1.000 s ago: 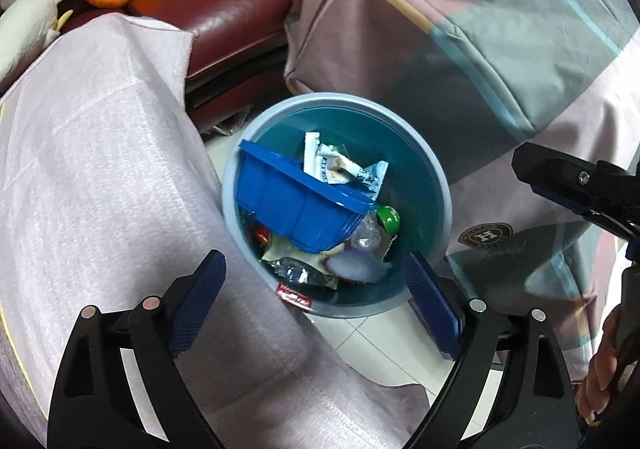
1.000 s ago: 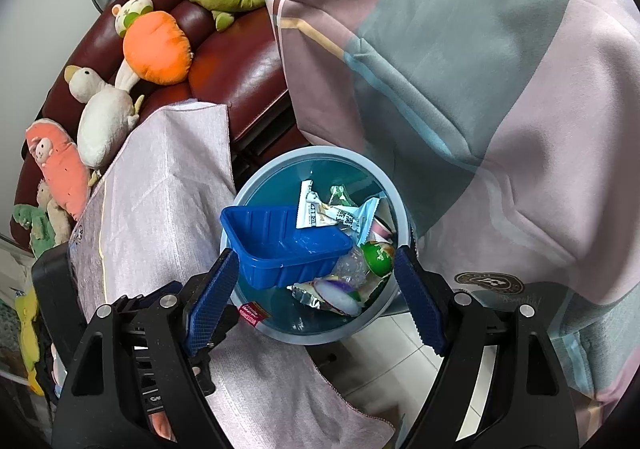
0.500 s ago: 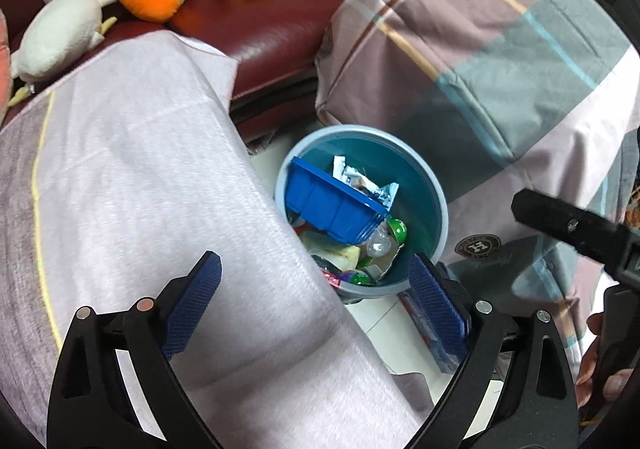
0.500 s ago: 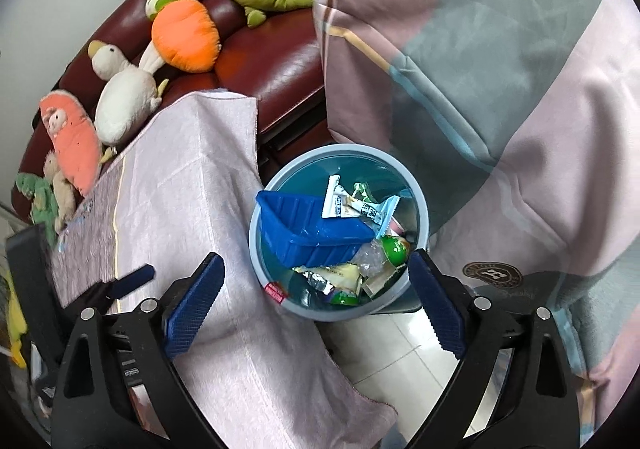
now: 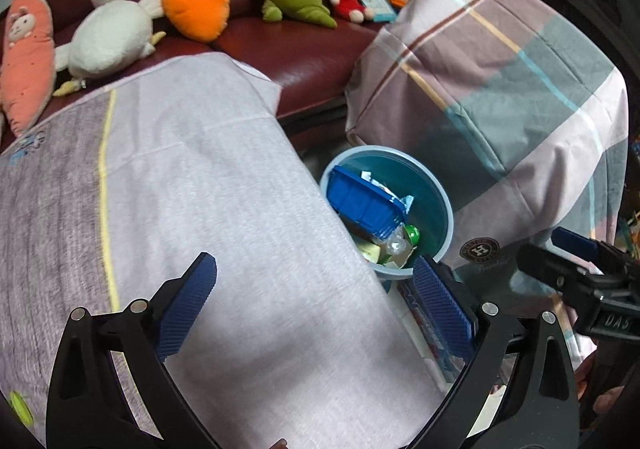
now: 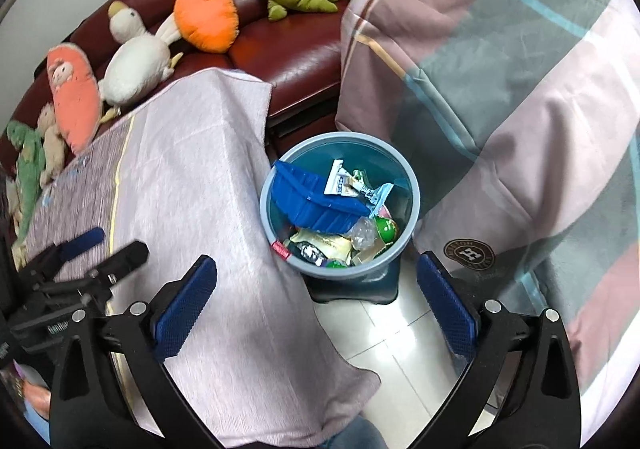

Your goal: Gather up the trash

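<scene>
— Both claws have pulled back and up from the bin (image 6: 340, 209); what now?
— I see left claw (image 5: 316, 305) and right claw (image 6: 316, 305) spread apart, empty; trash (image 6: 340, 237) sits in the bin.

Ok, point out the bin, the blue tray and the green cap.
bin (image 6: 414, 189), right wrist view, right rim.
blue tray (image 6: 316, 209), right wrist view, ribbed side wall.
green cap (image 6: 386, 229), right wrist view, its top.

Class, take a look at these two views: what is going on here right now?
A person holds a two-finger tool in each hand above a cloth-covered table. The left tool and right tool are both open and hold nothing. Beside the table, the round blue bin contains a blue plastic tray, wrappers and other trash.
</scene>
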`<state>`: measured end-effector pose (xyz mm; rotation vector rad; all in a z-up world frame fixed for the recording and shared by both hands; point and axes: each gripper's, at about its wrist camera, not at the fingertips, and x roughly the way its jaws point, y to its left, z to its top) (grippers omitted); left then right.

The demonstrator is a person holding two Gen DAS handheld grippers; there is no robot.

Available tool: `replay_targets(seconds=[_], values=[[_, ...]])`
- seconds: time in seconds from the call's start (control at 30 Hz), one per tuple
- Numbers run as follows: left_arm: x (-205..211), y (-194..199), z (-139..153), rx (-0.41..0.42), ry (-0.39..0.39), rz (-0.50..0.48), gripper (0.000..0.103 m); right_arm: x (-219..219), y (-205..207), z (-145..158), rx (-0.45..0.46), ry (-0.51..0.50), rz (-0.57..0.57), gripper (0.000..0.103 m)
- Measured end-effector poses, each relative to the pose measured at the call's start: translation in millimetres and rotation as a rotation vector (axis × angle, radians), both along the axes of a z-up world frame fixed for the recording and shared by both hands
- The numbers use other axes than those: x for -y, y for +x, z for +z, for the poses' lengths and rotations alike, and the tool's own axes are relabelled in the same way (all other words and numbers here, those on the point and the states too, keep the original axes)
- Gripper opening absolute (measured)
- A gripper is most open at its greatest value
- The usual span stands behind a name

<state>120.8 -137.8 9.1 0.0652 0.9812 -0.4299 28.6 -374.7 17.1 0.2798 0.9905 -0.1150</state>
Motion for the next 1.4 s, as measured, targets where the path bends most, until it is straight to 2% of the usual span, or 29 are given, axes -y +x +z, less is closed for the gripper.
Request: replay_targets(seconds=[0.37,0.7,1.4], values=[[-33.1,-37.3,16.1,0.047,-0.018,0.047,0.099,-25.1,-38.5,17.7,0.023,-0.07,0.017,0.096],[-47.8,-60.1,14.6,0.057,-0.009,0.065,0.099,-41.6,-57.6,21.9,0.043,-0.122,0.042,0.096],[-49.0,-69.9,-3.6,0.048,0.009,0.076,0.099,-54.8,-63.9,11.5,0.029,-0.173,0.073,0.096]])
